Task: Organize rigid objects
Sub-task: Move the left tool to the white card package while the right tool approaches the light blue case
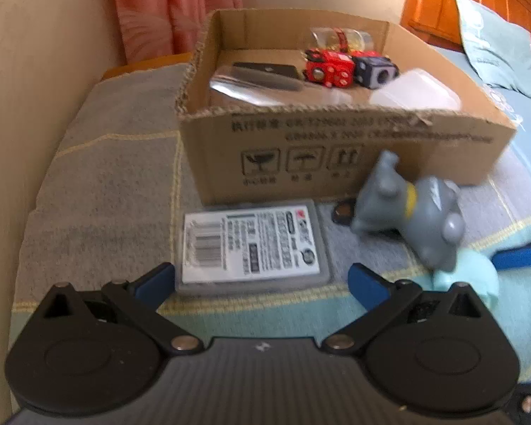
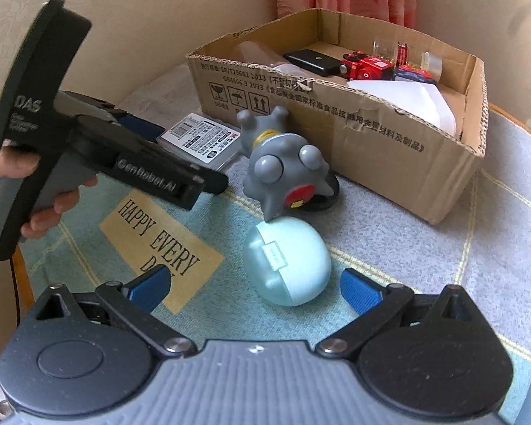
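A flat grey case with a white label (image 1: 251,246) (image 2: 200,140) lies on the mat in front of a cardboard box (image 1: 336,163) (image 2: 336,127). My left gripper (image 1: 262,279) stands open, its blue fingers at either side of the case's near end. A grey toy figure (image 1: 410,212) (image 2: 286,168) lies tipped over beside the case. A pale blue egg-shaped case (image 2: 286,262) (image 1: 467,276) rests just below the toy. My right gripper (image 2: 255,288) is open, with the egg case between and just beyond its fingers. The box holds red toys (image 1: 327,65) (image 2: 368,67), a dark flat object and a white container.
A person's hand (image 2: 42,209) holds the left gripper's handle at the left of the right wrist view. A black disc (image 2: 322,202) lies under the toy figure. Curtains and a beige wall stand behind the box. A wooden bed frame (image 1: 453,3) and a pillow sit at far right.
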